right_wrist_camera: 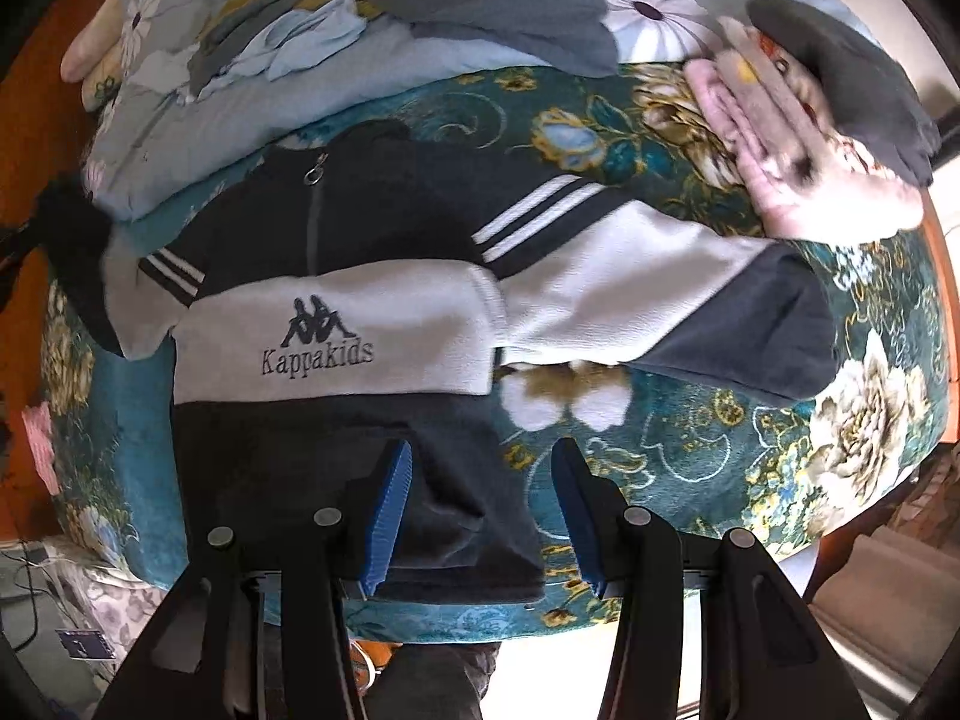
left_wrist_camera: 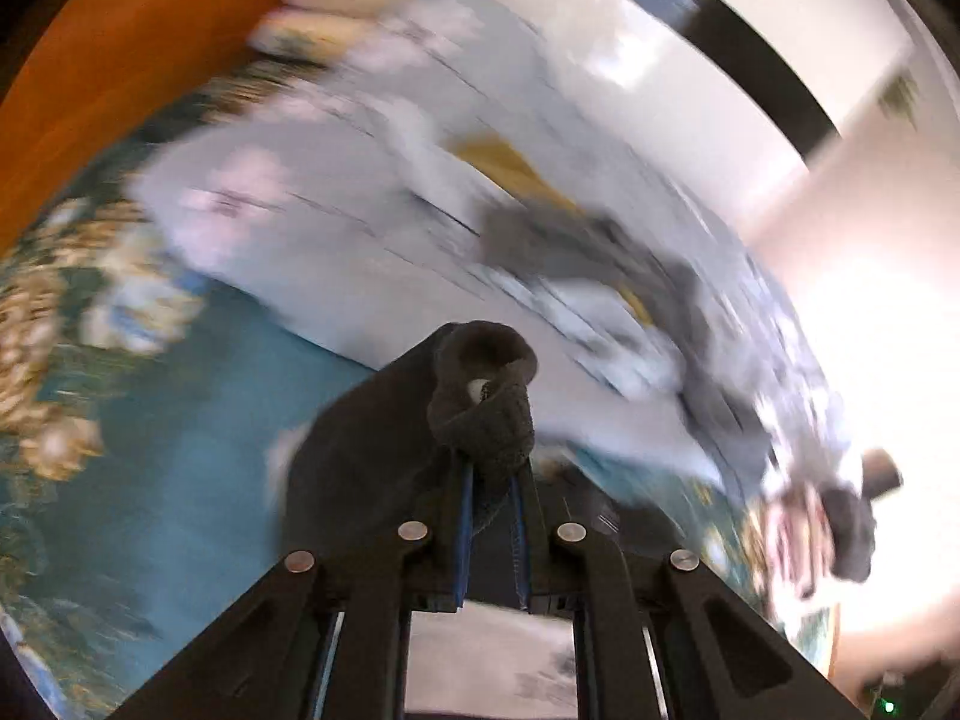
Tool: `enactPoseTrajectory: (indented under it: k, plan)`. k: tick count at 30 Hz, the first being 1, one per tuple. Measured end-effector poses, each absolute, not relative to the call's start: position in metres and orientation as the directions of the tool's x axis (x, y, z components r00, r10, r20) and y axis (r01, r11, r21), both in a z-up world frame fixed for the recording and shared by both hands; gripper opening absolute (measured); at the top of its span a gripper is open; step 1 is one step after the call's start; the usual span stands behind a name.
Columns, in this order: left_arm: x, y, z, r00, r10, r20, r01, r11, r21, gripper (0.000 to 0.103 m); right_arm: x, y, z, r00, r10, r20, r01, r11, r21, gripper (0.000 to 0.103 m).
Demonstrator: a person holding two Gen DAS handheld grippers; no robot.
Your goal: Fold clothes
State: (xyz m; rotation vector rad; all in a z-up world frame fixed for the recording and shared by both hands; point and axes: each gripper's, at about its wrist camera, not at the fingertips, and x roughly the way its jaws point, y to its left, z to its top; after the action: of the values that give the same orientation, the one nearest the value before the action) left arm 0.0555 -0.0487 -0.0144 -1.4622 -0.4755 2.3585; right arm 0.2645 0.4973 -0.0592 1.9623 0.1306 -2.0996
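Note:
A navy and white Kappakids zip jacket [right_wrist_camera: 336,324] lies face up on a teal floral blanket [right_wrist_camera: 690,456]. Its right-hand sleeve [right_wrist_camera: 660,300] is spread out sideways. My right gripper [right_wrist_camera: 480,456] hangs open just above the jacket's dark lower hem, one blue pad [right_wrist_camera: 390,498] over the cloth and the other over the blanket. In the blurred left wrist view, my left gripper [left_wrist_camera: 489,468] is shut on the dark cuff [left_wrist_camera: 483,384] of the other sleeve, which is raised off the blanket. The rest of that sleeve [left_wrist_camera: 360,456] hangs to the left of the fingers.
A grey quilt with daisies [right_wrist_camera: 240,114] and crumpled grey and blue clothes [right_wrist_camera: 492,18] lie beyond the jacket. A stack of pink and dark garments [right_wrist_camera: 798,138] sits at the far right. The bed's edge and an orange floor [right_wrist_camera: 24,138] are on the left.

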Motion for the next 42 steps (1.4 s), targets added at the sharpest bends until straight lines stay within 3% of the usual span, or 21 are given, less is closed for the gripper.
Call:
enactPoseTrajectory:
  k: [5,9,16,19,22,23,27,34,42]
  plan:
    - [0.089,0.096,-0.039,-0.270,0.486,-0.831,-0.205,-0.872,-0.444,0.012,0.257,0.558,-0.066,-0.043,-0.145,-0.988,0.183,-0.974,0.135,0.050]
    - [0.116,0.183,-0.066,-0.179,0.457,-0.871,-0.262,-0.876,-0.406,0.012,0.248,0.608,-0.075,-0.033,-0.150,-0.988,0.123,-0.982,0.145,0.050]
    - [0.123,0.250,-0.125,-0.040,0.342,-0.939,-0.279,-0.906,-0.319,0.014,0.228,0.682,-0.100,-0.059,-0.268,-0.962,-0.078,-0.959,0.272,0.050]
    - [0.123,0.258,-0.147,0.023,0.321,-0.947,-0.275,-0.908,-0.314,0.019,0.223,0.714,-0.116,-0.088,-0.324,-0.942,-0.197,-0.921,0.335,0.050]
    - [0.125,0.263,-0.163,0.116,0.341,-0.933,-0.253,-0.898,-0.360,0.051,0.221,0.750,-0.136,-0.136,-0.373,-0.918,-0.343,-0.851,0.397,0.050]
    - [0.126,0.265,-0.164,0.141,0.349,-0.927,-0.246,-0.894,-0.374,0.056,0.221,0.762,-0.143,-0.155,-0.388,-0.909,-0.391,-0.821,0.417,0.050]
    - [0.133,0.263,-0.149,0.162,0.364,-0.917,-0.240,-0.887,-0.394,0.057,0.226,0.805,-0.174,-0.261,-0.434,-0.862,-0.565,-0.656,0.501,0.056]
    - [0.139,0.195,-0.108,0.083,0.451,-0.889,-0.035,-0.890,-0.455,0.064,0.240,0.850,-0.224,-0.492,-0.457,-0.741,-0.725,-0.257,0.640,0.057]
    - [0.132,0.121,-0.083,0.020,0.385,-0.923,0.056,-0.922,-0.384,0.064,0.217,0.844,-0.248,-0.485,-0.486,-0.727,-0.736,-0.222,0.639,0.057]
